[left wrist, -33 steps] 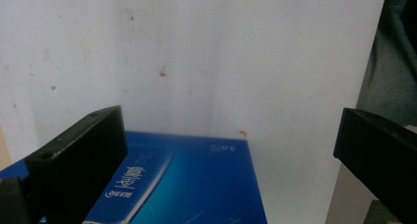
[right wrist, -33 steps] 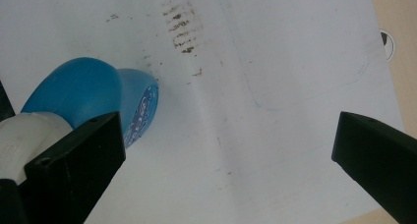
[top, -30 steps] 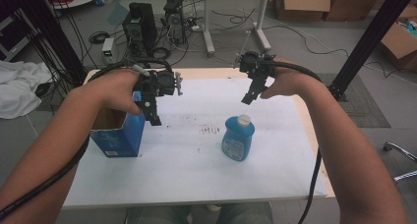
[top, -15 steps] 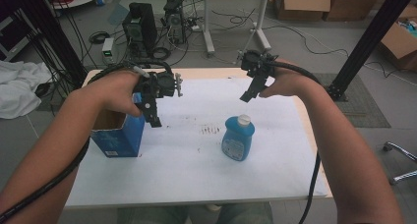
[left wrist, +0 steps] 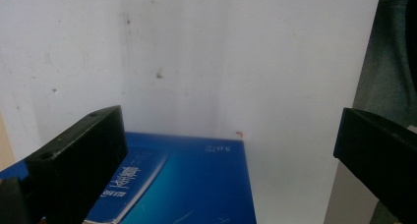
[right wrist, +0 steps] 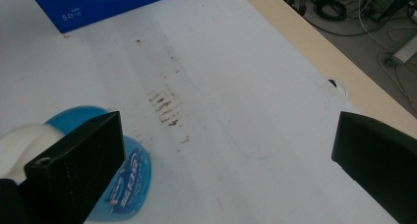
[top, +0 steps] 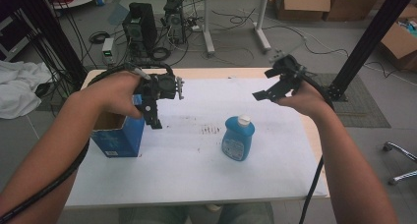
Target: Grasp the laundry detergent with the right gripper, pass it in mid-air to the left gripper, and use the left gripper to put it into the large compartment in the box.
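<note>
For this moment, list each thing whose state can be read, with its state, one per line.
Blue cardboard box: upright on the table, top open.
Blue plastic bottle with white cap: upright, capped, untouched.
Left gripper: jaws open, empty, above the box's right edge.
Right gripper: jaws open, empty, raised beyond the bottle.
White table cover: flat, with dark smudges near the middle.

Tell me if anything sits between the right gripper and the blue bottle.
Nothing visible does. The right gripper hangs open above the table, up and to the right of the blue bottle, with only bare white surface between them.
</note>
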{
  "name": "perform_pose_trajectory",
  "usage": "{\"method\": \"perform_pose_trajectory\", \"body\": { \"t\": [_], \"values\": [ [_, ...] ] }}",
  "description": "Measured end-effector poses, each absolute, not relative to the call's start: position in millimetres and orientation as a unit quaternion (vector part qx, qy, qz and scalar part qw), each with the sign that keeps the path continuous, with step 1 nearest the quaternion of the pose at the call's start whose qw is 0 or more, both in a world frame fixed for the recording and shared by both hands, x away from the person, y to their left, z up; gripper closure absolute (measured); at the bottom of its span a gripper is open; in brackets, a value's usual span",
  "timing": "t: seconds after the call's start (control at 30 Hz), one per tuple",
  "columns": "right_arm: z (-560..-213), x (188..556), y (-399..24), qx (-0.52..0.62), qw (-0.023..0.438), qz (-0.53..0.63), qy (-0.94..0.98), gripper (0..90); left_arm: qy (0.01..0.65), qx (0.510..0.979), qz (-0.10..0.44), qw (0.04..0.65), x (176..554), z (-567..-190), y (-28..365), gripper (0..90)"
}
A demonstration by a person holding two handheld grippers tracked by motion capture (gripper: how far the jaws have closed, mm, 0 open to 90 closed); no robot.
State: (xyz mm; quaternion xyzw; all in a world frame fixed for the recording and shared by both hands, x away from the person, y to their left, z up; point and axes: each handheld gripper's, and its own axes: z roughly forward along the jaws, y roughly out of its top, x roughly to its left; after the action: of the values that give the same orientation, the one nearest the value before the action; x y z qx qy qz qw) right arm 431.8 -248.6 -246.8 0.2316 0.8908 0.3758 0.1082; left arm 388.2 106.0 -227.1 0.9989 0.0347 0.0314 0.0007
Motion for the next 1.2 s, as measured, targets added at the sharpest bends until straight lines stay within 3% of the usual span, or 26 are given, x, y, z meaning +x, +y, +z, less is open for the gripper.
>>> {"method": "perform_pose_trajectory", "body": {
  "t": [0.27, 0.57, 1.2],
  "values": [
    [-274.3, 388.2, -285.4, 0.25, 0.118, 0.412, 0.868, 0.0, 0.03, 0.999, 0.036, 0.01, 388.0, -224.1, 106.9, 0.1],
    [-323.6, 340.9, -283.7, 0.239, 0.114, 0.443, 0.856, 0.0, 0.022, 0.999, 0.035, 0.018, 389.3, -224.8, 104.9, 0.1],
    [-392.7, 327.8, -245.9, 0.231, 0.083, 0.454, 0.857, 0.0, 0.026, 0.999, 0.026, 0.031, 388.1, -223.2, 109.8, 0.1]
  ]
}}
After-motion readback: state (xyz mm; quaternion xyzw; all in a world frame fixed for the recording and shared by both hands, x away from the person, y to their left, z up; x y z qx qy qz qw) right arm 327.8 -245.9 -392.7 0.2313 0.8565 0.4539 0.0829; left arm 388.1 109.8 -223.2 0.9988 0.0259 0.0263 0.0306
